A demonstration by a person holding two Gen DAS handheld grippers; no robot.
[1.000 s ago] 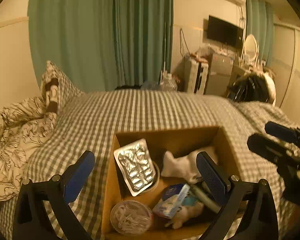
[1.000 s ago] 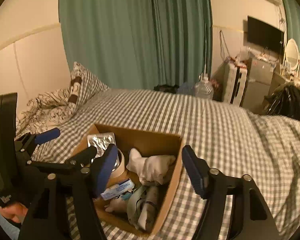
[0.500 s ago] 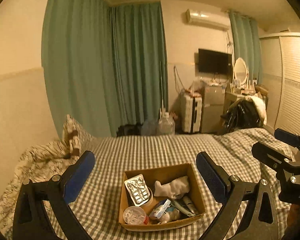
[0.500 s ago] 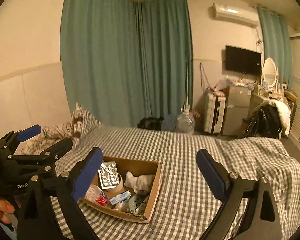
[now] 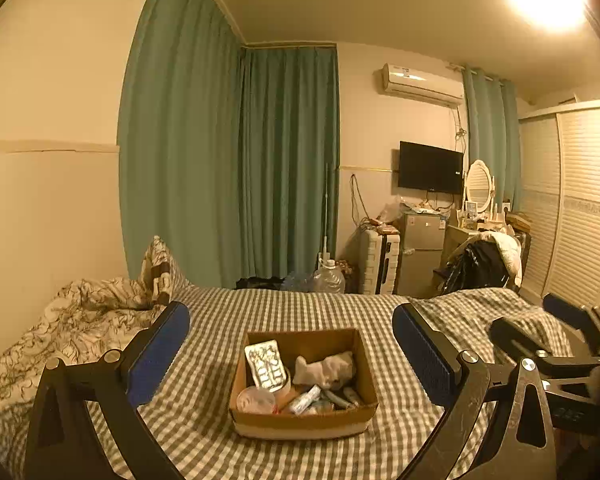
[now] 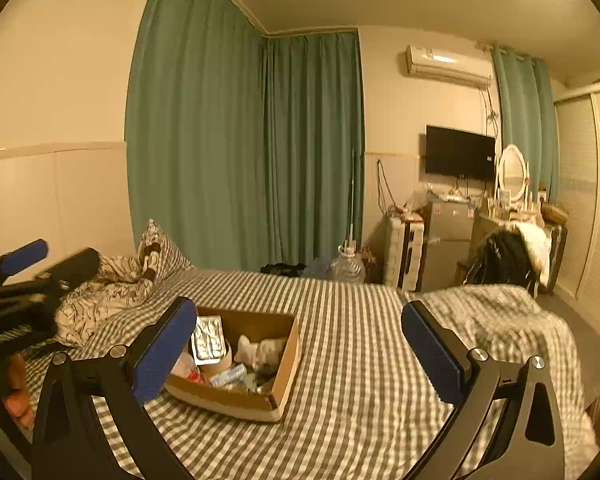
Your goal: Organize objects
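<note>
Change: both tongs have pulled back from the cardboard box (image 5: 304,412); it now sits well apart on the bed (image 5: 292,312).
Left tongs (image 5: 290,354): released, empty.
Right tongs (image 6: 298,346): released, empty.
Meaning: likely packing finished.

Left tool (image 5: 291,354) spread wide, empty, above cardboard box (image 5: 304,420) on checked bedspread (image 5: 300,308)

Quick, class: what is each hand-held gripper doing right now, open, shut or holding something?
Left hand-held gripper: open, holding nothing.
Right hand-held gripper: open, holding nothing.
</note>
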